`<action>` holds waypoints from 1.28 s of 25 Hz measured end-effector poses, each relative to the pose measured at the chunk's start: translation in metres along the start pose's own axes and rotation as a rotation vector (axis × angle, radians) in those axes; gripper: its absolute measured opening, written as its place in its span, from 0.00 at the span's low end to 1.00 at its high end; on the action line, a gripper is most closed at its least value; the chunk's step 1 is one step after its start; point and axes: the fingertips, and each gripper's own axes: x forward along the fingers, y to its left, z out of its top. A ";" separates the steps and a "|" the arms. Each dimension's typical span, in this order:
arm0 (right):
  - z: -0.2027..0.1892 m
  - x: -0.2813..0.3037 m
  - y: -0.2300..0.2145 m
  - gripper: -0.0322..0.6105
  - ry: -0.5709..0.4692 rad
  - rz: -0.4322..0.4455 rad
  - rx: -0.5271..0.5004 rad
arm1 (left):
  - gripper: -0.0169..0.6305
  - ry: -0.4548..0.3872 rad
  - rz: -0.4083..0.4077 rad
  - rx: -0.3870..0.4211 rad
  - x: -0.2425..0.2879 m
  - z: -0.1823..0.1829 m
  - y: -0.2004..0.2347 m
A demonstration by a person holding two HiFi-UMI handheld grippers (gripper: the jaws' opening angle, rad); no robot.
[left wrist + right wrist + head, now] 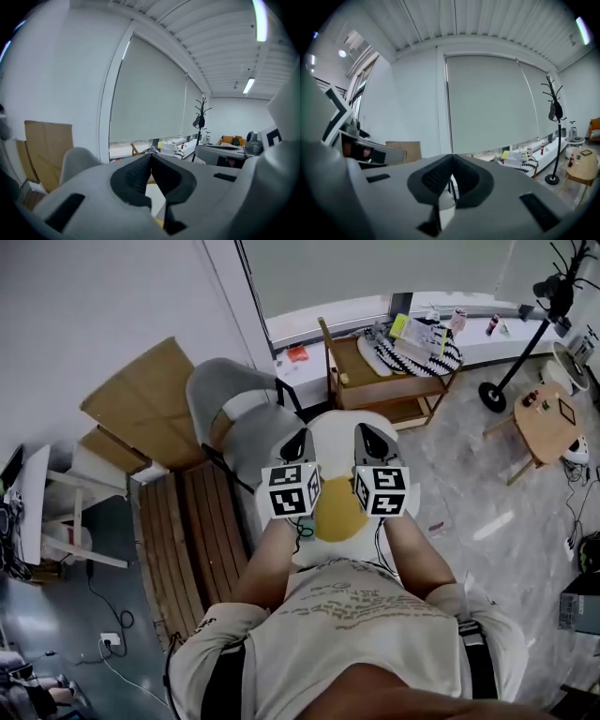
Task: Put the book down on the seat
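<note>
Chair shell (220, 404), beyond the left tool (298, 442): matt plastic
Slats (187, 531), left of it: bare wood
Book cover (337, 512): smooth paper

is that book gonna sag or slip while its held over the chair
Probably sags little: the book looks flat between the left claw and right claw, each pinching one edge. It seems thin, so likely light. Its white cover looks smooth, so it might slip.

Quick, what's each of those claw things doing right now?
Left gripper: closed, pinching the white and yellow book.
Right gripper: closed on the same book's other side.
</note>
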 end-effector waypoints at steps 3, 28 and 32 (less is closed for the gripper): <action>0.032 -0.017 -0.012 0.09 -0.074 -0.035 0.018 | 0.06 -0.066 0.010 0.079 -0.015 0.032 -0.012; 0.046 -0.057 -0.031 0.09 -0.110 -0.094 0.026 | 0.06 -0.012 -0.070 0.100 -0.022 0.022 -0.046; 0.045 -0.056 -0.024 0.09 -0.105 -0.082 0.035 | 0.06 0.002 -0.067 0.114 -0.025 0.022 -0.044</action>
